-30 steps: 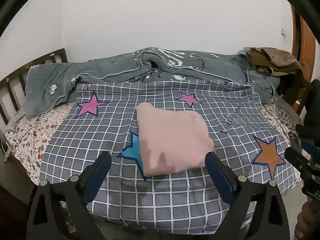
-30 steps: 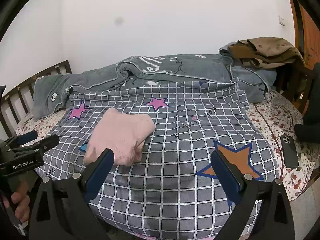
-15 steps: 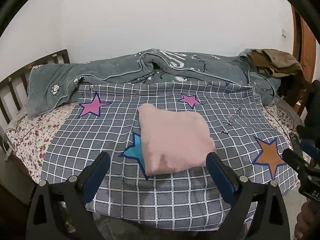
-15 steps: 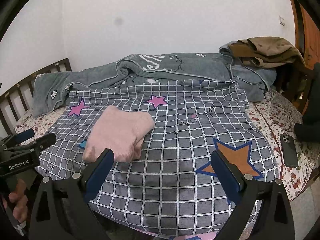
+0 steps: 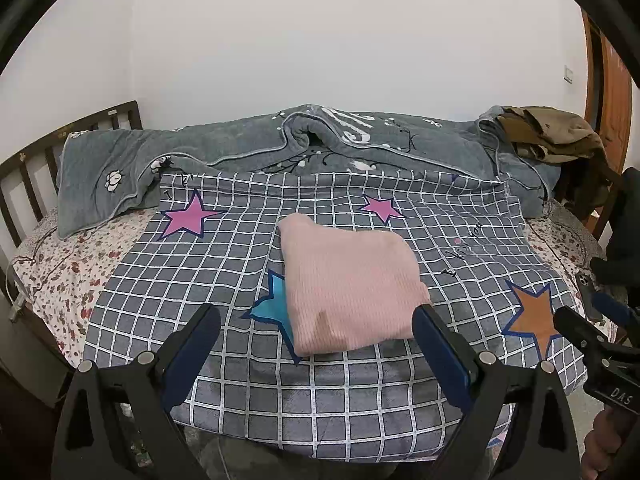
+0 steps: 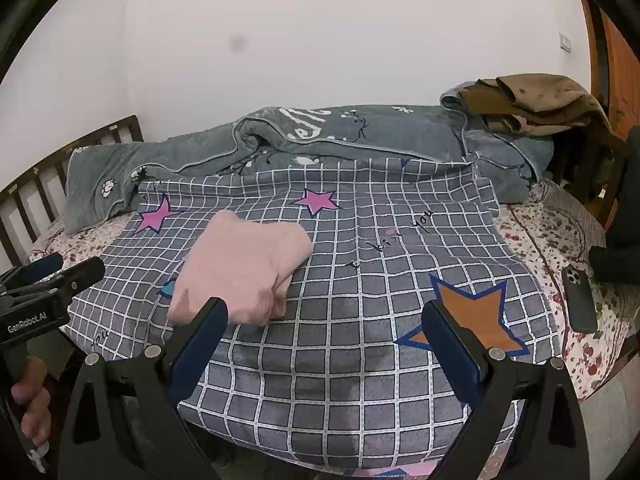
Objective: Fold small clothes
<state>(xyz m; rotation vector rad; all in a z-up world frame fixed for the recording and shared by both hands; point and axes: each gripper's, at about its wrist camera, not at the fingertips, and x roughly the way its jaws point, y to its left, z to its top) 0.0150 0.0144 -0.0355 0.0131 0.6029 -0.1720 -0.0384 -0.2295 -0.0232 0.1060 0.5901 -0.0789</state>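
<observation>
**Both grippers held wide and empty before the folded pink garment**

The left gripper [image 5: 316, 334] has its jaws spread apart, holding nothing; the right gripper [image 6: 324, 330] likewise. Their lower frames are cut off by the picture edge. The folded pink garment [image 5: 348, 284] lies on the checked blanket [image 5: 168, 292], covering part of a blue star [image 5: 272, 308]. Bare blanket spreads rightward to the orange star [image 6: 468, 312]. A phone [image 6: 580, 300] lies near the bed's right edge.

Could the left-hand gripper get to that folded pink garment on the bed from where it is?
Probably yes. The left gripper is open and empty, facing the pink garment, which lies alone on the checked blanket with nothing between them. It would just need to move forward.
</observation>
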